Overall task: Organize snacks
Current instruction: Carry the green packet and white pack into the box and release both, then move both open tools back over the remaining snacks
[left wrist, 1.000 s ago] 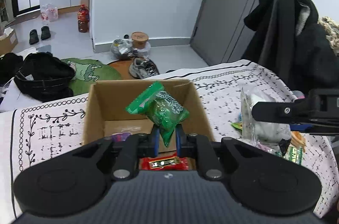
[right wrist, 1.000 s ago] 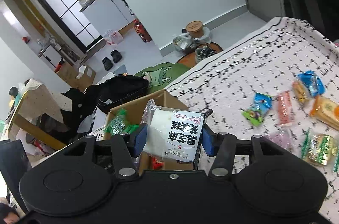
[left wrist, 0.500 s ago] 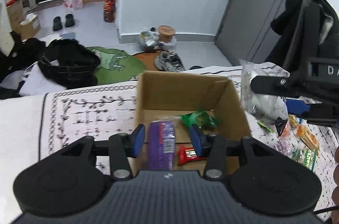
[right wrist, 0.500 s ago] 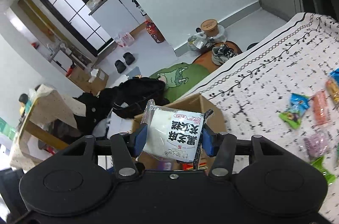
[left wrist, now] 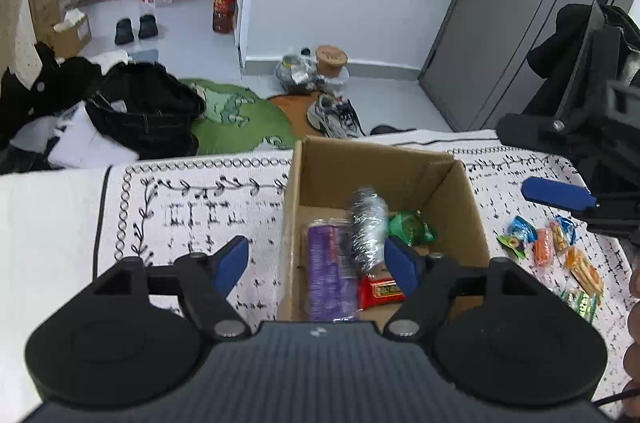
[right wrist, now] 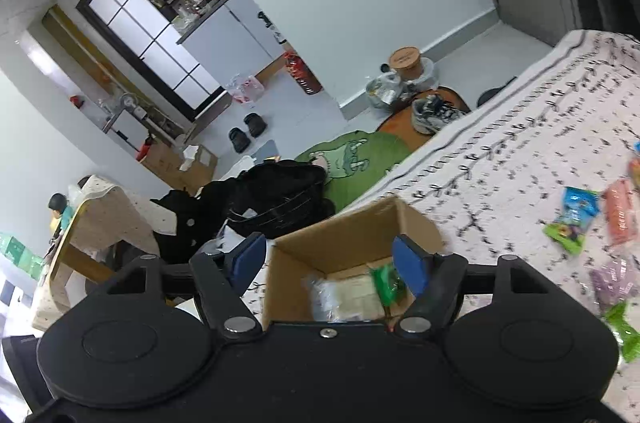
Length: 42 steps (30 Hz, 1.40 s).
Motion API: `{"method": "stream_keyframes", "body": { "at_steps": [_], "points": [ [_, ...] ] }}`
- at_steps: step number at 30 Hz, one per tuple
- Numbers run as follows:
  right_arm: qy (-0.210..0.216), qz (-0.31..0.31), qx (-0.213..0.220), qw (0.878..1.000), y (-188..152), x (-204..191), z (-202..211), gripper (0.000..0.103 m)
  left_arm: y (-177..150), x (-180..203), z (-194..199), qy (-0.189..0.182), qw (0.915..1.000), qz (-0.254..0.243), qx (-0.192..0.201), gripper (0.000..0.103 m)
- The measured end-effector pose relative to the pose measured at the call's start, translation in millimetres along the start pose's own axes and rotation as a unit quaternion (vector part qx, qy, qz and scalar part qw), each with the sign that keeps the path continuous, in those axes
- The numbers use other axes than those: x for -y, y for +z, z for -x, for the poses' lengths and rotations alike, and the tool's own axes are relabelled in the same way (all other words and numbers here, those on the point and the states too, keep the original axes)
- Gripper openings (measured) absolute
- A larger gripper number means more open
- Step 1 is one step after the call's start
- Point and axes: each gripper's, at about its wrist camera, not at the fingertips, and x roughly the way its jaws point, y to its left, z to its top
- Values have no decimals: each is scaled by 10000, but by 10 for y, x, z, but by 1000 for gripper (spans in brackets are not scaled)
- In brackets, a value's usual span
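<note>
An open cardboard box (left wrist: pixel 316 163) sits on the patterned tablecloth. Inside lie a purple pack (left wrist: pixel 330 273), a clear white pack (left wrist: pixel 366 227), a green pack (left wrist: pixel 410 227) and a red bar (left wrist: pixel 380 291). My left gripper (left wrist: pixel 318 263) is open and empty, above the box's near left corner. My right gripper (right wrist: pixel 330 265) is open and empty over the box (right wrist: pixel 348 239), with the white pack (right wrist: pixel 348 297) and green pack (right wrist: pixel 386 283) below it. The right gripper also shows in the left wrist view (left wrist: pixel 560 193).
Several loose snack packs (left wrist: pixel 556 255) lie on the cloth right of the box, also seen in the right wrist view (right wrist: pixel 576 219). The table's far edge (left wrist: pixel 200 163) drops to a floor with clothes, shoes and a green rug. A dark coat (left wrist: pixel 576 63) hangs at right.
My left gripper let the green pack go into the box and opened wide. My right gripper moved over the box, opened, and the white pack dropped in.
</note>
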Motion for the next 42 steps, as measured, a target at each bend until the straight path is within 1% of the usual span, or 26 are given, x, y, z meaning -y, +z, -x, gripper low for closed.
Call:
{"method": "stream_keyframes", "body": {
  "at_steps": [2, 5, 7, 9, 12, 16, 19, 23, 27, 30, 36, 38, 42],
  "points": [
    [-81, -24, 25, 10000, -9, 75, 50, 74, -10, 11, 9, -11, 10000, 14, -6, 74],
    [-258, 6, 57, 9996, -40, 199, 158, 77, -11, 46, 31, -18, 10000, -15, 22, 80],
    [-371, -15, 57, 9993, -64, 278, 228, 80, -15, 77, 38, -50, 10000, -18, 25, 83],
    [-480, -48, 68, 9988, -90, 362, 298, 81, -23, 109, 37, -58, 10000, -21, 36, 87],
    [-601, -84, 89, 9981, -127, 478, 405, 82, -41, 184, 40, -106, 9999, -24, 74, 97],
    [-763, -116, 138, 9969, -148, 592, 561, 88, -49, 295, 49, -205, 9997, -44, 117, 103],
    [-839, -135, 218, 9961, -142, 678, 679, 92, -58, 404, 87, -305, 9993, -98, 174, 103],
    [-960, -114, 309, 9948, -128, 757, 835, 94, -69, 576, 131, -406, 9986, -195, 271, 103],
    [-1112, -73, 438, 9928, -143, 864, 1033, 103, -89, 711, 161, -559, 9977, -188, 322, 103],
    [-1233, 11, 482, 9912, -173, 964, 1161, 103, -122, 795, 187, -717, 9967, -159, 342, 103],
    [-1425, 145, 432, 9887, -243, 1145, 1395, 103, -214, 1012, 225, -886, 9947, -346, 388, 103],
    [-1476, 160, 399, 9881, -251, 1212, 1474, 103, -249, 1115, 225, -943, 9938, -473, 355, 103],
    [-1517, 185, 363, 9876, -252, 1316, 1626, 103, -364, 1333, 237, -970, 9907, -904, 290, 103]
  ]
}}
